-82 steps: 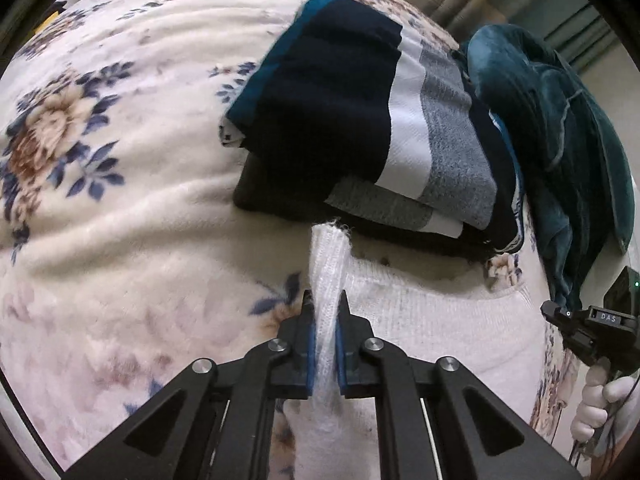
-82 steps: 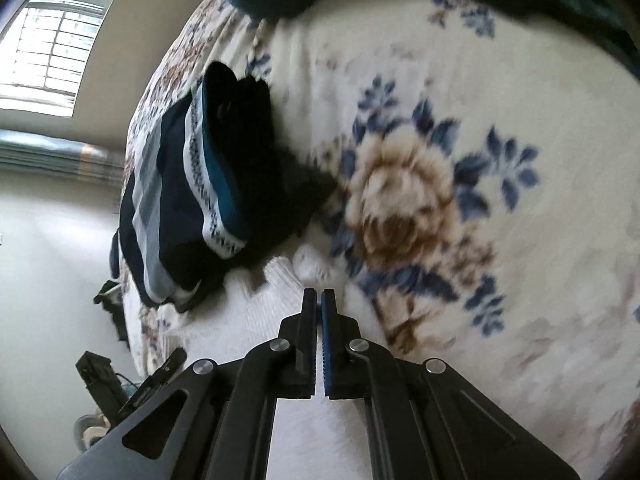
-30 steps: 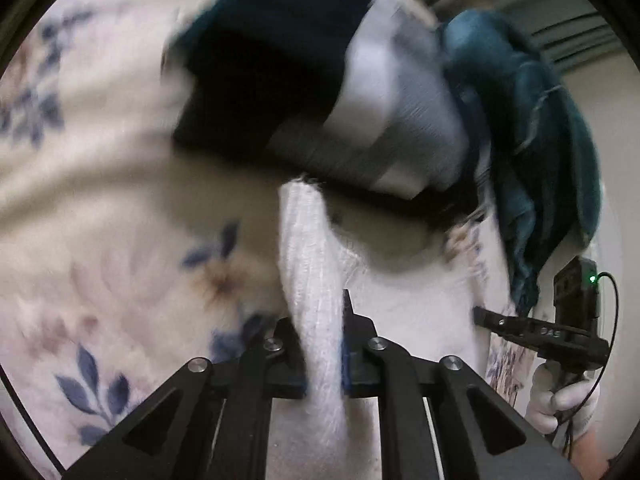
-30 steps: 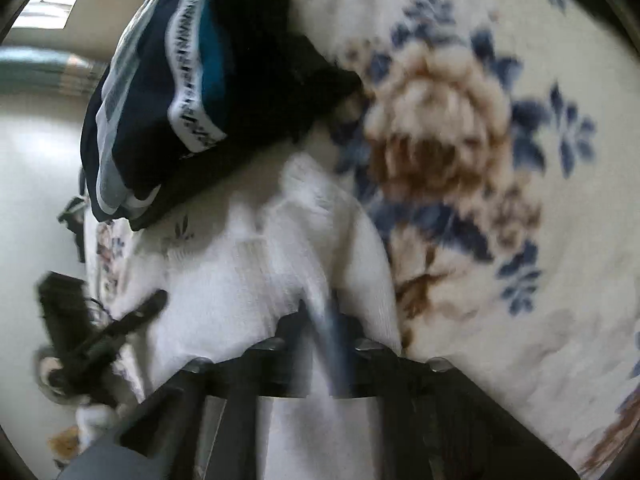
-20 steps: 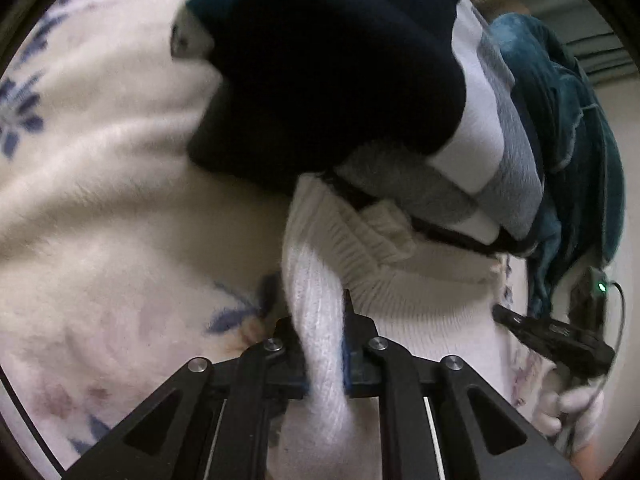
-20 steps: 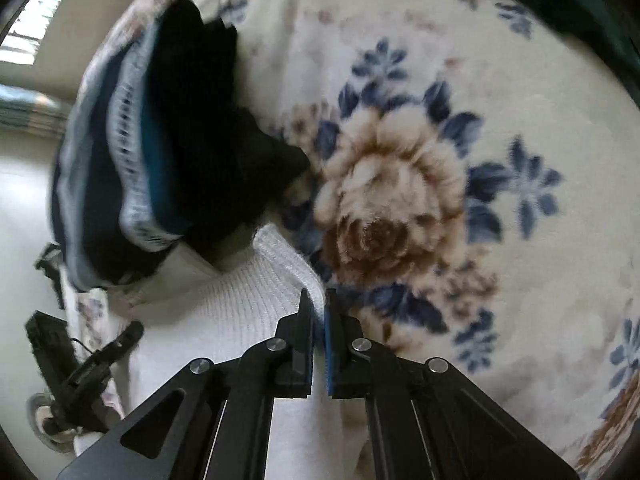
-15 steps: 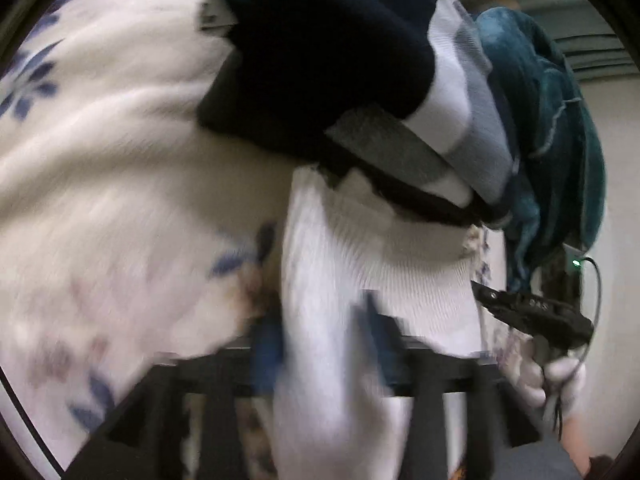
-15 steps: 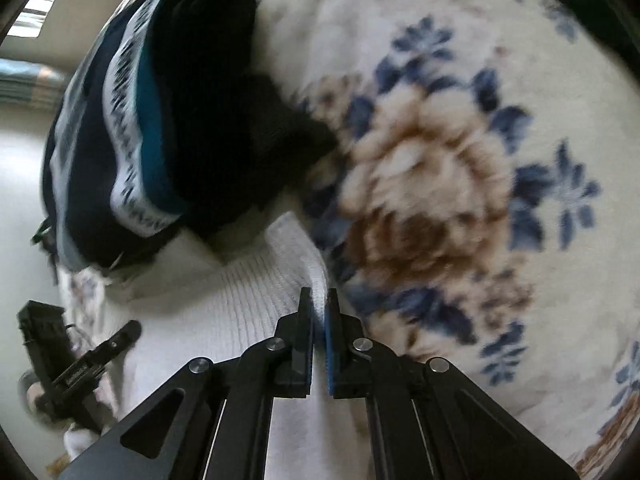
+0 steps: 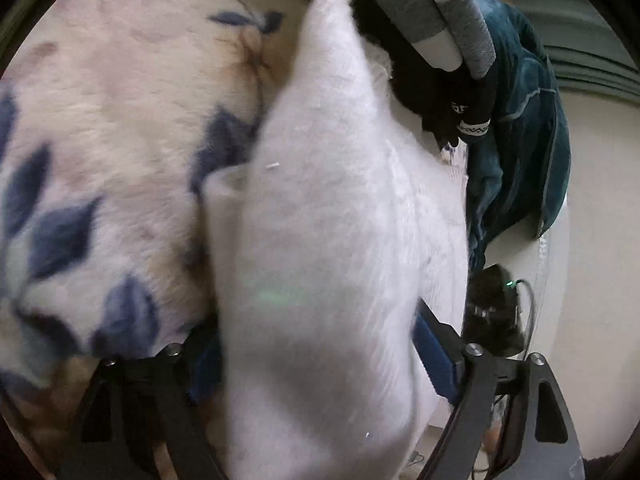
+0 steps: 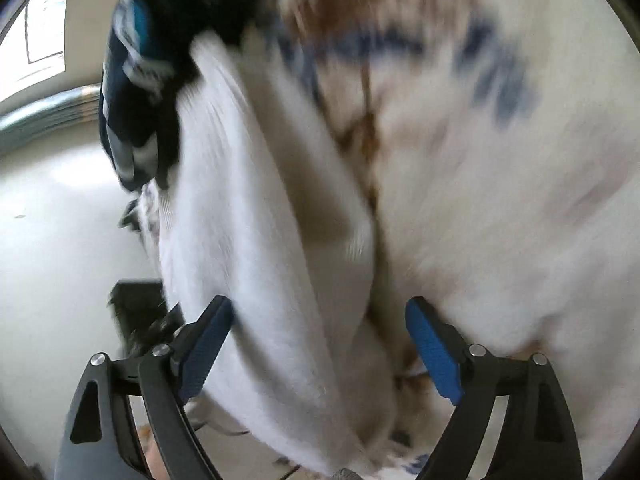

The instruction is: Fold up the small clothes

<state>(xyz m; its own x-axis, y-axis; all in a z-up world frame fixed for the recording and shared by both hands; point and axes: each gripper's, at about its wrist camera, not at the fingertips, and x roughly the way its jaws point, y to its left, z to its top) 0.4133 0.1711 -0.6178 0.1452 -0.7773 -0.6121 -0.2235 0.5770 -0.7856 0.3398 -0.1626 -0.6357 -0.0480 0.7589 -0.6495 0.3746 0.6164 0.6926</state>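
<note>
Left wrist view: the left gripper [image 9: 320, 356] has just spread its jaws wide, releasing the white knit sweater [image 9: 328, 208], which lies slack between them on the floral bed [image 9: 100, 128].

Right wrist view: the right gripper [image 10: 320, 344] has likewise just opened; the sweater [image 10: 248, 240] droops free beside the folded dark stack [image 10: 140, 80]. This fold looks laid down.

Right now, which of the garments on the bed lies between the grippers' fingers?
The fluffy white knit sweater; it lies between each hand-held gripper's spread fingers. The dark navy striped folded garment and teal garment lie beyond, untouched.
</note>
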